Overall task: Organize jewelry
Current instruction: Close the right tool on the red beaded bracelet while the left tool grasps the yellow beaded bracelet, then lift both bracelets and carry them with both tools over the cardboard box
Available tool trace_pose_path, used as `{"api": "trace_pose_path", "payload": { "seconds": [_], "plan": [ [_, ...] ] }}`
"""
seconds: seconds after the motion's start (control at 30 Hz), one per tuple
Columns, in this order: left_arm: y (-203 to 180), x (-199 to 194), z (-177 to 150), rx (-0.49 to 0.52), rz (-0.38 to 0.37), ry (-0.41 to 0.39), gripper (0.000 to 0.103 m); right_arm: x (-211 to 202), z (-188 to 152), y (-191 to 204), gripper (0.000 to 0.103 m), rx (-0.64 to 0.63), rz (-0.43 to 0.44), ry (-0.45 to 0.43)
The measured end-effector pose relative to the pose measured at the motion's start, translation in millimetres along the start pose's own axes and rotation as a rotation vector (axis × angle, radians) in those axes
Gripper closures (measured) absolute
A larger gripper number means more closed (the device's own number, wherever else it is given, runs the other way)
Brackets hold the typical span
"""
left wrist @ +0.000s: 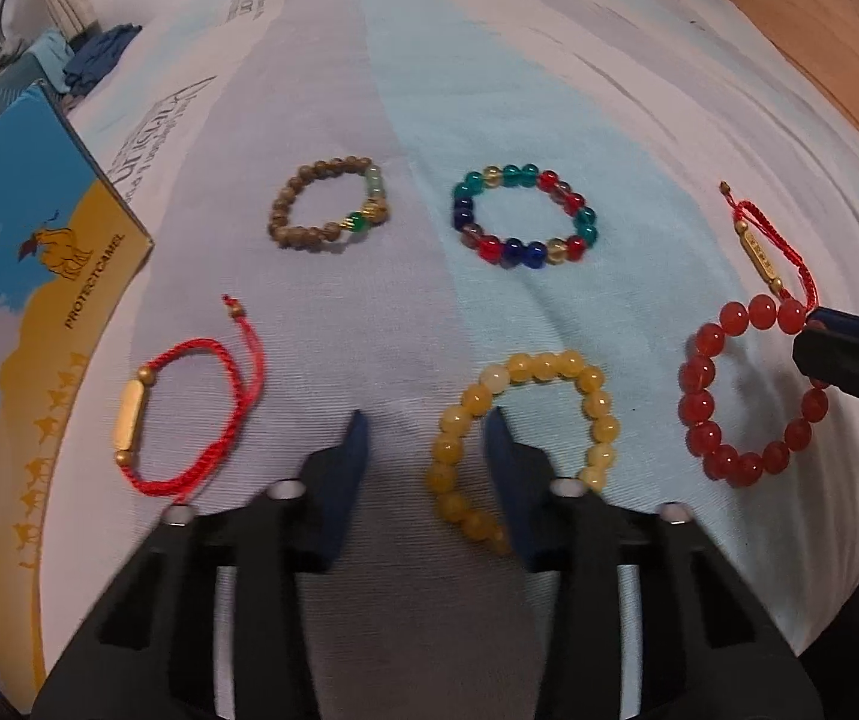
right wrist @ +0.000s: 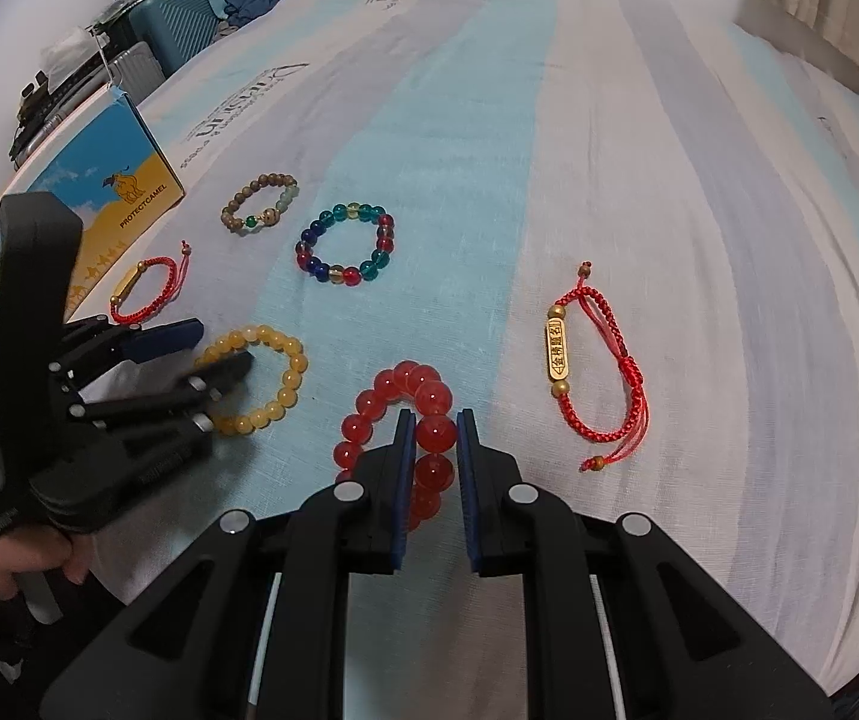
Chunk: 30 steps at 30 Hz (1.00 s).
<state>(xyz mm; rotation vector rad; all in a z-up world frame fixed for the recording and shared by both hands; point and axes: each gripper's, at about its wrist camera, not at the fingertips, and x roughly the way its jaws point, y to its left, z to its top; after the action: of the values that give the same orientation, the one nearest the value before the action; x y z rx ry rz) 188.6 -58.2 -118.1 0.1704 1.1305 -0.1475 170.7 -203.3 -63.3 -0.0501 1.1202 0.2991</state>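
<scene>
Several bracelets lie on a striped bed sheet. My left gripper (left wrist: 426, 426) is open, its right finger over the left side of the yellow bead bracelet (left wrist: 585, 381), which also shows in the right wrist view (right wrist: 285, 375). My right gripper (right wrist: 435, 420) is shut on the red bead bracelet (right wrist: 378, 396), its pads pinching one bead; this bracelet also shows in the left wrist view (left wrist: 705, 402). Also lying loose are a brown wooden bead bracelet (left wrist: 309, 204), a multicoloured glass bead bracelet (left wrist: 525, 216), and two red cord bracelets with gold tubes (left wrist: 189, 414) (right wrist: 597, 372).
A blue and yellow camel-print box (left wrist: 27, 276) stands at the left edge of the bed. Suitcases and clothes (right wrist: 177, 18) sit beyond the bed at the far left. A wooden floor (left wrist: 819, 30) shows at the far right.
</scene>
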Motion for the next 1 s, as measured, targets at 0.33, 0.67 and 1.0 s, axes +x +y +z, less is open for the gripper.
{"api": "trace_pose_path", "payload": {
  "seconds": [0.33,0.67,1.0],
  "plan": [
    [4.2,-17.9,0.6,-0.007,-0.024,-0.010,0.094,-7.8,3.4,4.7,0.090,-0.013,0.005,-0.015],
    [8.9,-54.0,10.1,-0.010,-0.048,-0.064,0.094,-22.8,9.0,11.0,0.090,-0.023,0.009,-0.043],
    [17.6,-70.2,15.8,-0.018,-0.041,-0.087,0.094,-36.3,16.7,19.6,0.090,-0.032,0.005,-0.069]
  ]
}}
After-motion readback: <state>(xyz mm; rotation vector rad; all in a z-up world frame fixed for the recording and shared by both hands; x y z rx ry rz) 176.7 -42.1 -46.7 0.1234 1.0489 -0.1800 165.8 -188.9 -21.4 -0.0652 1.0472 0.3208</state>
